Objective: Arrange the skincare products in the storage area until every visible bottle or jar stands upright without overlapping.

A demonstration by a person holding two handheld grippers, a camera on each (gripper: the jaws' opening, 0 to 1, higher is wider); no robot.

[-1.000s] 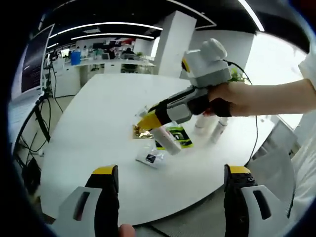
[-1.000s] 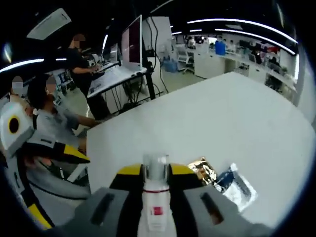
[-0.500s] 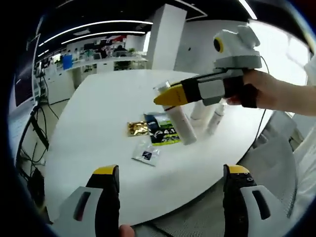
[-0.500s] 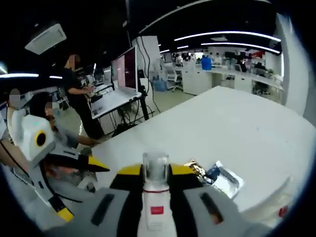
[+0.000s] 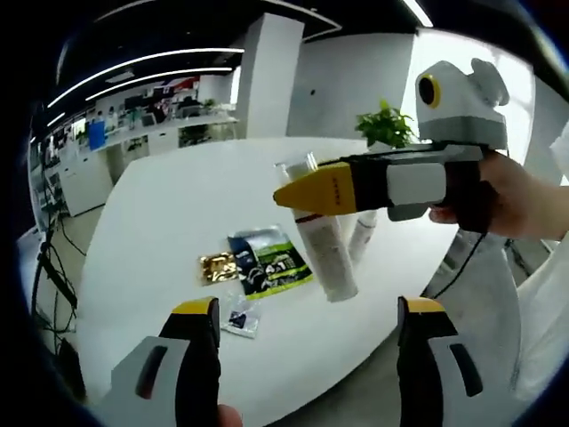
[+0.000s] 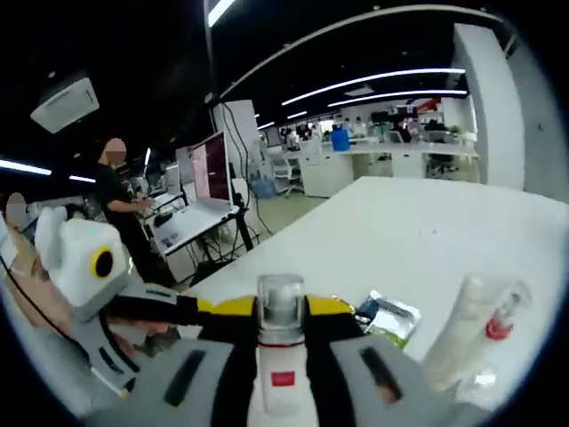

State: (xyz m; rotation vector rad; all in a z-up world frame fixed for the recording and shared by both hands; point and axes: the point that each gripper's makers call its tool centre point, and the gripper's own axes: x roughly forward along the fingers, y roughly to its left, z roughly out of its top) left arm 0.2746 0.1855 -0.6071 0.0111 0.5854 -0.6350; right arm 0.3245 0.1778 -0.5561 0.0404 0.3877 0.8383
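Right gripper (image 5: 307, 191) is up over the white table (image 5: 169, 205), jaws clamped on a white bottle (image 5: 324, 253) with a clear cap, the bottle hanging tilted off the tabletop. Left gripper (image 5: 298, 325) hovers low at the near edge with jaws spread wide, nothing between them. On the table lie three sachets (image 5: 267, 262), with two more bottles (image 6: 467, 334) standing just past the held one.

White table (image 5: 160, 205), gold sachet (image 5: 216, 265), green-and-black pouch (image 5: 268, 261), small clear packet (image 5: 237, 320), two standing bottles (image 5: 362, 236)
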